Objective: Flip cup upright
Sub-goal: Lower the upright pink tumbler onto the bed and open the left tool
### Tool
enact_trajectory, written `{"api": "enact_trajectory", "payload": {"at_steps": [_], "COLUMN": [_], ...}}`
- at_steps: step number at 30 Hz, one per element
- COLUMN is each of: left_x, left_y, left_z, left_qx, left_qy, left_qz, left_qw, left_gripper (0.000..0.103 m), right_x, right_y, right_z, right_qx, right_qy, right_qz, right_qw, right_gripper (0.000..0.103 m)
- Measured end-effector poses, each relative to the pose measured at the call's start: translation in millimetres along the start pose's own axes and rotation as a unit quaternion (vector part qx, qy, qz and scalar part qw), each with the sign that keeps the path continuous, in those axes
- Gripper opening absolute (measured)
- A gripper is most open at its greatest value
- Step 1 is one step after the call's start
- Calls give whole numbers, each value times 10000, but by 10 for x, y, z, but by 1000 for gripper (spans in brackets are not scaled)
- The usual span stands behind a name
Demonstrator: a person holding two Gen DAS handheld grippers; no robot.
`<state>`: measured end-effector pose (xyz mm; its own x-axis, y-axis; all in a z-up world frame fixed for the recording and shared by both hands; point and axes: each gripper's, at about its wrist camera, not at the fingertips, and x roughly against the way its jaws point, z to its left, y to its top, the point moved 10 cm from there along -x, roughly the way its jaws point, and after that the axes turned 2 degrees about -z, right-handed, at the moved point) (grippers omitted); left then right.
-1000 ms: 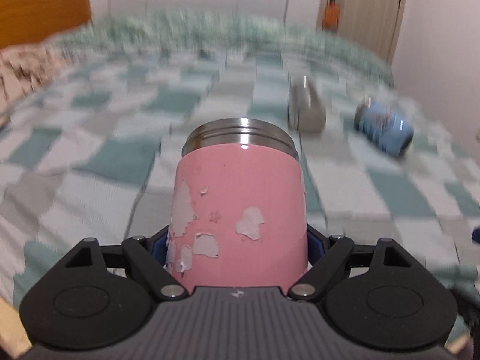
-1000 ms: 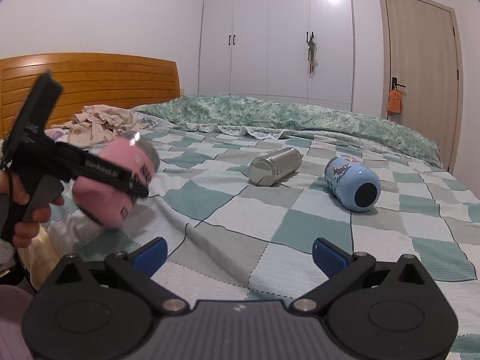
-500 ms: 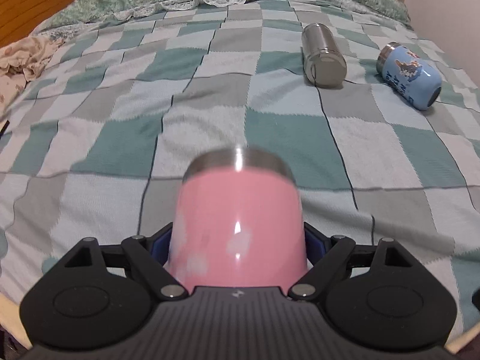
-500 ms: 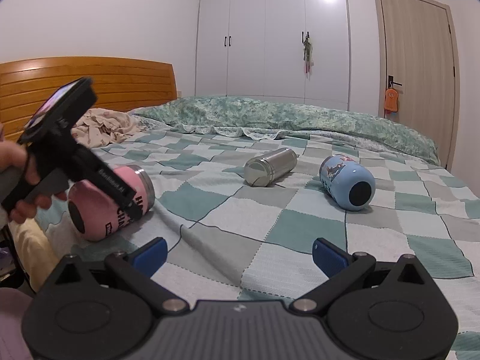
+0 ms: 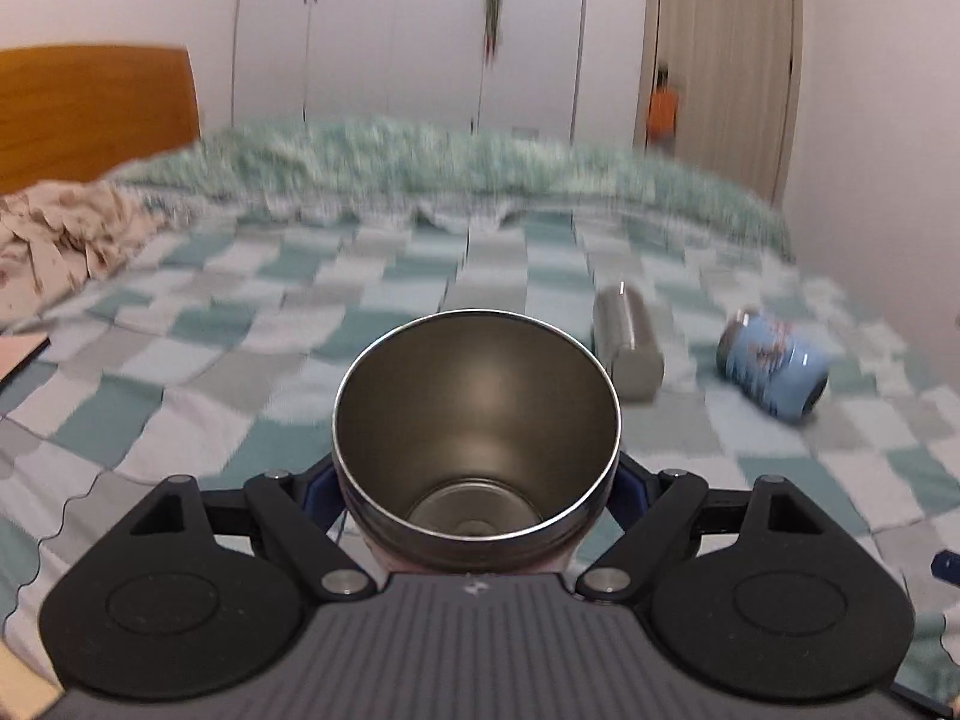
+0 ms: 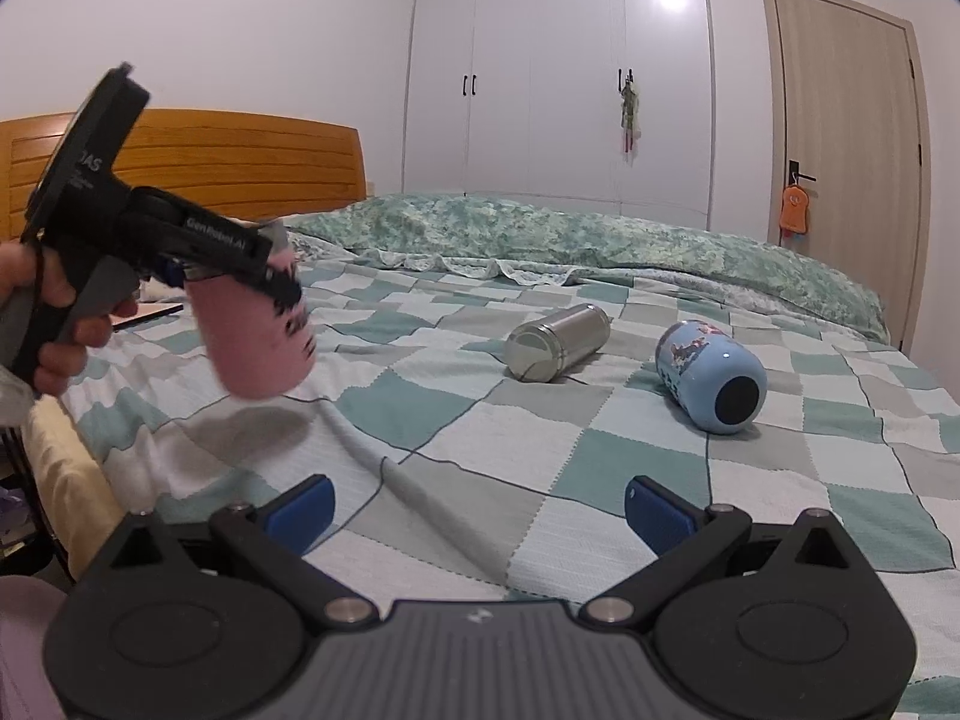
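My left gripper (image 5: 477, 489) is shut on a pink steel cup (image 5: 477, 420). The cup's open mouth faces up toward the camera and I see its shiny inside. In the right wrist view the left gripper (image 6: 240, 270) holds the pink cup (image 6: 258, 336) in the air above the bed's left part, near upright with its base tilted a little to the right. My right gripper (image 6: 477, 501) is open and empty, low over the bed's near edge.
A steel cup (image 6: 555, 342) and a light blue cup (image 6: 711, 375) lie on their sides on the checked bedspread (image 6: 480, 414); they also show in the left wrist view as the steel cup (image 5: 627, 351) and blue cup (image 5: 774, 369). A wooden headboard (image 6: 210, 162) stands at the left.
My left gripper has lifted the pink cup off the bed and turned it from lying on its side to mouth-up. The right gripper has not moved.
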<state>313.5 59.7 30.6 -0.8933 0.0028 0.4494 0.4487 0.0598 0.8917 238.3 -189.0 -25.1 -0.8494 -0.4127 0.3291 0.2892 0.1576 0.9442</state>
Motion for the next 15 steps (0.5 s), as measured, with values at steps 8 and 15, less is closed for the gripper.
{"api": "enact_trajectory", "payload": {"at_steps": [8, 15], "left_x": [-264, -194], "left_y": [-372, -293], "left_z": [20, 41], "left_qx": [107, 157], "left_qy": [171, 221], "left_qz": [248, 300], "left_qw": [9995, 9992], "left_gripper": [84, 88], "right_x": [16, 105], "right_y": [5, 46], "right_z": [63, 71], "right_qx": [28, 43], "right_qy": [-27, -93], "right_qz": [12, -82], "right_qw": [10000, 9999], "right_gripper": [103, 103]}}
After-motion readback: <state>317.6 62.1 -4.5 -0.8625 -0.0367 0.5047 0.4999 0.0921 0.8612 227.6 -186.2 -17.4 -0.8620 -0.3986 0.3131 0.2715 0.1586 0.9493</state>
